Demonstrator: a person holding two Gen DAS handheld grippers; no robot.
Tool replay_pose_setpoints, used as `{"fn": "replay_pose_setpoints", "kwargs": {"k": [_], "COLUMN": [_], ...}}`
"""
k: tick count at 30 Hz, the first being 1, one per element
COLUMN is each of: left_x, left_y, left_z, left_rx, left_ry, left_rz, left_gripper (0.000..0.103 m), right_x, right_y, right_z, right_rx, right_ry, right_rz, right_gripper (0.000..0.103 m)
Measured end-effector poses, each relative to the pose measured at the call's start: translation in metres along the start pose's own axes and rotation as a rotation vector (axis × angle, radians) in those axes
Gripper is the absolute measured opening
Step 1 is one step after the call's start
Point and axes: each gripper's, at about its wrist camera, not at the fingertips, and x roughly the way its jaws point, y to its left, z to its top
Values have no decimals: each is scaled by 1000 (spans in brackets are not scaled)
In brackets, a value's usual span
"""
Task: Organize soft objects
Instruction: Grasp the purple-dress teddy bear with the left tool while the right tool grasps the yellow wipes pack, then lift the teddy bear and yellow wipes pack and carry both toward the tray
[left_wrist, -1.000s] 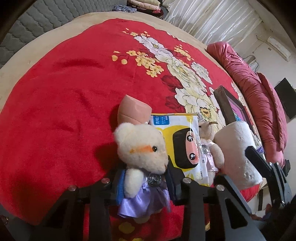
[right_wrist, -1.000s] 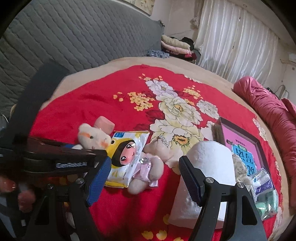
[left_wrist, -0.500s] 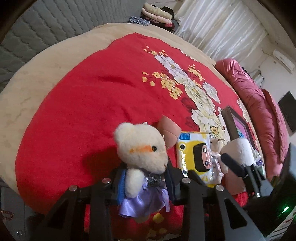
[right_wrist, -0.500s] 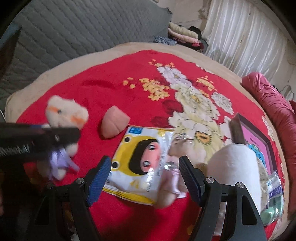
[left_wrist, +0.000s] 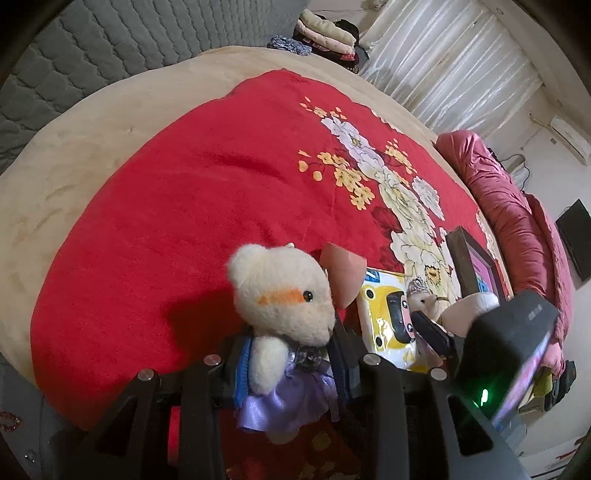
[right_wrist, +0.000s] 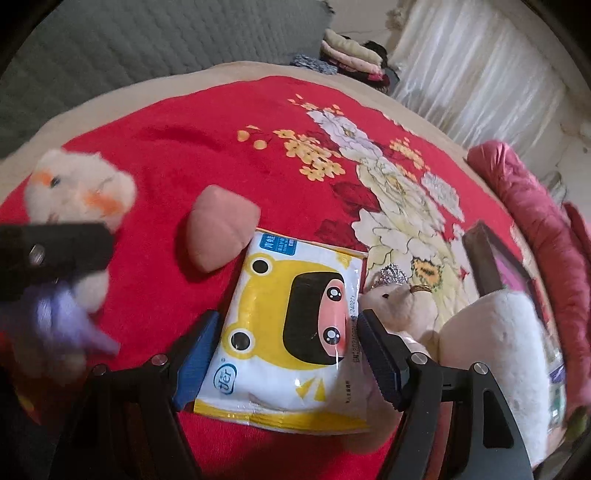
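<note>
My left gripper (left_wrist: 291, 362) is shut on a cream teddy bear in a purple dress (left_wrist: 280, 295) and holds it upright above the red blanket's near left part. The same bear (right_wrist: 77, 184) shows at the left of the right wrist view. My right gripper (right_wrist: 284, 354) stands open low over a yellow and white tissue pack (right_wrist: 291, 332), a finger on each side of it, pads not pressing. A pink cushion piece (right_wrist: 218, 229) lies just left of the pack's top. A small cream bear with a crown (right_wrist: 399, 302) lies against the pack's right edge.
A white plush roll (right_wrist: 495, 354) stands right of the crowned bear, with a dark picture frame (right_wrist: 491, 258) behind it. The red flowered blanket (left_wrist: 221, 184) covers a beige bed. A crimson quilt (left_wrist: 509, 206) runs along the right edge. Folded clothes (left_wrist: 325, 33) lie at the far end.
The right gripper has come down and closer until its open fingers flank the tissue pack. The left gripper has carried the bear a little to the left, away from the pile.
</note>
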Motion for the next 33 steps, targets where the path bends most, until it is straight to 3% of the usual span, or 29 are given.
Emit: {"fn": "replay_pose_setpoints", "kwargs": {"k": [5,10,15,21,25,33], "left_x": [1,1,2,1,-5,-19], "left_y": [-5,-7,-9,-11,-21,-52], "left_z": [-1,-2,-3,-3,-2,-10], "left_rx": [18,22,27,36,72,177], "left_ry": [4,-1,-4,-15,-41,-100], "left_rz": [-2,15,28,24,11,2], "left_gripper": [36,36,36,36,36,36], "right_x": [12,13,-1,-16,-34,-90], "right_y": [-10,-23,-40,-50,-60,-85], "right_z": [6,8,5,-1,-5,-1], "right_rx": [45,87,148,185,214,187], "right_ry": [35,49,2,-16,-64,-215], "right_rz": [43,140,221,255,280,232], "right_gripper": [75,60,59,59,59,59]}}
